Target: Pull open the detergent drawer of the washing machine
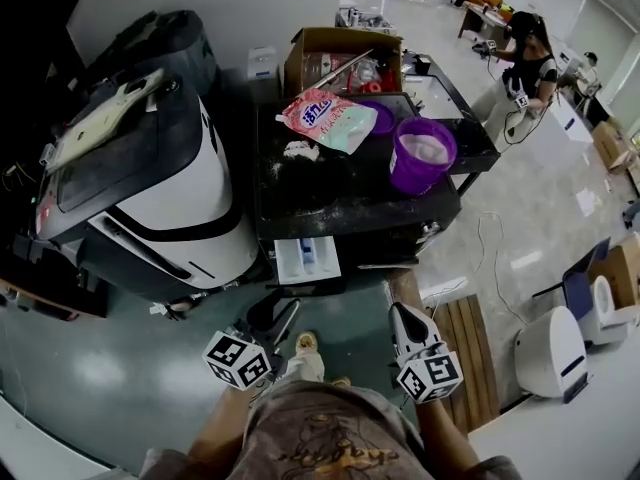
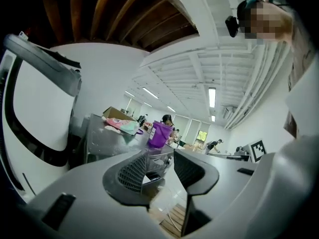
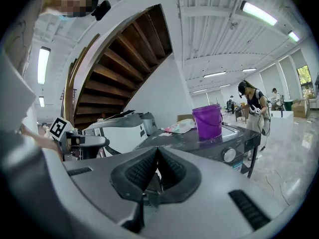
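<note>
Head view shows the detergent drawer (image 1: pixel 307 258) standing pulled out of the washing machine (image 1: pixel 350 203), just ahead of the left gripper (image 1: pixel 278 318). Only the gripper views settle the jaws: the left gripper's are apart and empty, while the right gripper (image 3: pixel 157 153) is pinched closed on nothing, the machine's dial (image 3: pixel 229 155) ahead to its right.

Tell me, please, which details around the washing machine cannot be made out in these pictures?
Detergent drawer compartments: head view, too small to tell what they hold.
Washing machine front face: head view, mostly hidden beneath its own top.
Detergent bag small print: too small and blurred in every view.
Purple bucket contents: pale in head view, unidentifiable; its wall hides them in both gripper views.
</note>
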`<state>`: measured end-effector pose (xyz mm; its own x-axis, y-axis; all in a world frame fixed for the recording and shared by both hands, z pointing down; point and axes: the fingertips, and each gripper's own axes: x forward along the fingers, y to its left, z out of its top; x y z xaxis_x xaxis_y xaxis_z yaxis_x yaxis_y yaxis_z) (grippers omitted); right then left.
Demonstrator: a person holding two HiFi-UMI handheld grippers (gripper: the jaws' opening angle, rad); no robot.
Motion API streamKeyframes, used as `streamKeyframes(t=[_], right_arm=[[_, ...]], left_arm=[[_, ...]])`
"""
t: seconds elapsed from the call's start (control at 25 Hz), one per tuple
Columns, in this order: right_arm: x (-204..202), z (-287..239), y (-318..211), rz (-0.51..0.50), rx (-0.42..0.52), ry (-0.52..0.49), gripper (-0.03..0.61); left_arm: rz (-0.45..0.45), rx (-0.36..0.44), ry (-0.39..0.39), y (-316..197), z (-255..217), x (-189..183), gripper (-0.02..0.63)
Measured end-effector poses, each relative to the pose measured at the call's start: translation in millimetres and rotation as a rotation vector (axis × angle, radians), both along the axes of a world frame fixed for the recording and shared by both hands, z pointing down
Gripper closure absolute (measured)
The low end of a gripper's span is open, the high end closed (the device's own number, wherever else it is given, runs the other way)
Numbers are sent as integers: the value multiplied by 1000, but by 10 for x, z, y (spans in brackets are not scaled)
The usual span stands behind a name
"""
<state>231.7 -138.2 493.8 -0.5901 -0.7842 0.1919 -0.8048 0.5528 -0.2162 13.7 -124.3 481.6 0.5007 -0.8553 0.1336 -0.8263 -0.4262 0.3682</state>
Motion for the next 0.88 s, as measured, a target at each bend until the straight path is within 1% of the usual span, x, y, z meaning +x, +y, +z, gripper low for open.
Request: streamKeyframes(t=[0.08,0.16,0.36,0.48,0.6,0.88], right_arm=[[3,-5,5,8,2,8,577],[4,3,16,16,2,15,577],[-13,71,48,17,-8,30,577],[-46,108,53,15,-13,31,577],[-91,130,62,10,-16,30,577],[-181,153,83,0,-13,37,577]], left_arm=[[-30,16,-37,29,-9,-65,437],[-62,25,-62,49,-8,-147,463],[-130,27,-83,61,64,-329,544],[-152,27,-103,61,108,-392,574],[-167,28,-120,71,153,-432,590],[-183,28,-172,89,245,-452,593]])
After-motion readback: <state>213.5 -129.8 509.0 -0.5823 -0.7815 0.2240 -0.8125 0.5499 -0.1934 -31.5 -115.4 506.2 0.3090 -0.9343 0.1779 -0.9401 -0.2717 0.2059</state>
